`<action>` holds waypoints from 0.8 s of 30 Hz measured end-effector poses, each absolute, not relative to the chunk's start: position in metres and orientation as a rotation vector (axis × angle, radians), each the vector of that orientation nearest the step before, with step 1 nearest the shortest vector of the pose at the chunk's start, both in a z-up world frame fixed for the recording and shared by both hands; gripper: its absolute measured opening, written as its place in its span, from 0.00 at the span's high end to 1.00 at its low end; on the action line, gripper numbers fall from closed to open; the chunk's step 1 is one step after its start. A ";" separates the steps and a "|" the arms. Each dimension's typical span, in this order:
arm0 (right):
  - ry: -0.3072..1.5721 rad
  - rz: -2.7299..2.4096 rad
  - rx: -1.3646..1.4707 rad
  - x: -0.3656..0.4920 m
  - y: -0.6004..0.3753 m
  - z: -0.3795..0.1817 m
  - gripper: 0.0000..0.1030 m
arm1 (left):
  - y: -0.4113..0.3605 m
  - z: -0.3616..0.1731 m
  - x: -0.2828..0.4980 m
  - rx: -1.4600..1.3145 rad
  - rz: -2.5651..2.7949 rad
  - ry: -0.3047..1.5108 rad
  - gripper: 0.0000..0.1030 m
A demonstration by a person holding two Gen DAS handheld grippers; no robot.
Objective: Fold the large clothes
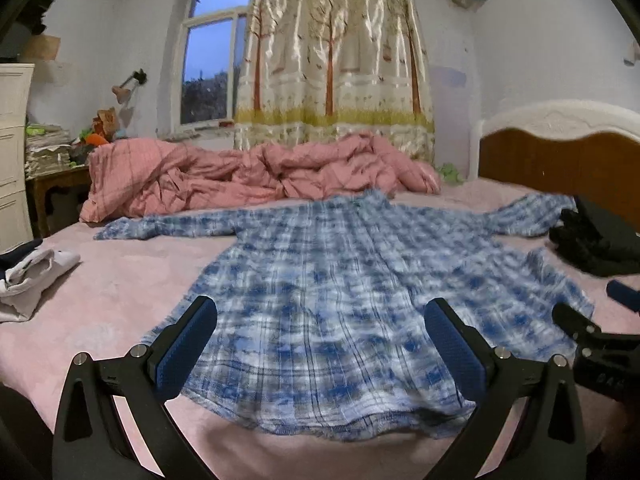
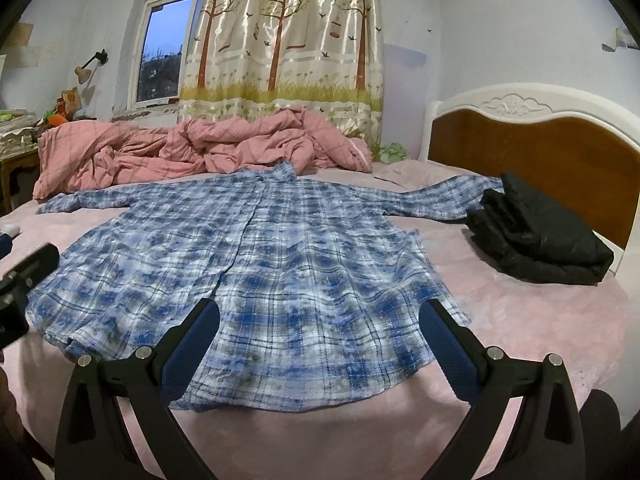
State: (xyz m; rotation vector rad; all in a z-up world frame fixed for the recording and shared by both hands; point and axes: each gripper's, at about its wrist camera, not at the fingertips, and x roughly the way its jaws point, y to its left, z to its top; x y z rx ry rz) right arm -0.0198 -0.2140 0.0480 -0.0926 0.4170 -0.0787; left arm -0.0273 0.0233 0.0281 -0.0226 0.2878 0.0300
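1. The plaid shirt (image 2: pixel 256 264) lies spread flat at the frame centre, sleeves out, no fold made yet
2. Your left gripper (image 1: pixel 320 344) and right gripper (image 2: pixel 320 340) hover at its hem, jaws apart, holding nothing
3. A folded black garment (image 2: pixel 536 236) sits at the right, so the whole fold is left

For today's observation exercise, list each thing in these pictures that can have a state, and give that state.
Shirt: spread flat, unfolded, sleeves out.
Left claw: open, empty.
Right claw: open, empty.
Quilt: crumpled.
Black garment: folded.
Curtain: drawn partly across the window.
White garment: loosely folded.
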 end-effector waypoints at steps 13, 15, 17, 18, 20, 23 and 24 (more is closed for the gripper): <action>0.446 -0.063 -0.076 -0.016 -0.213 0.045 0.02 | 0.019 0.037 -0.042 0.036 0.065 0.178 0.00; 0.445 -0.062 -0.072 -0.016 -0.213 0.044 0.02 | 0.019 0.038 -0.042 0.034 0.062 0.170 0.00; 0.444 -0.063 -0.072 -0.016 -0.213 0.045 0.02 | 0.019 0.038 -0.044 0.029 0.056 0.164 0.00; 0.442 -0.063 -0.071 -0.017 -0.214 0.045 0.02 | 0.019 0.039 -0.045 0.028 0.058 0.156 0.00; 0.433 -0.062 -0.070 -0.018 -0.214 0.048 0.02 | 0.019 0.040 -0.051 0.024 0.073 0.125 0.00; 0.412 -0.044 -0.059 -0.022 -0.216 0.053 0.02 | 0.025 0.047 -0.062 -0.015 0.066 0.062 0.00; 0.401 -0.041 -0.054 -0.024 -0.217 0.055 0.02 | 0.024 0.049 -0.064 -0.011 0.071 0.051 0.00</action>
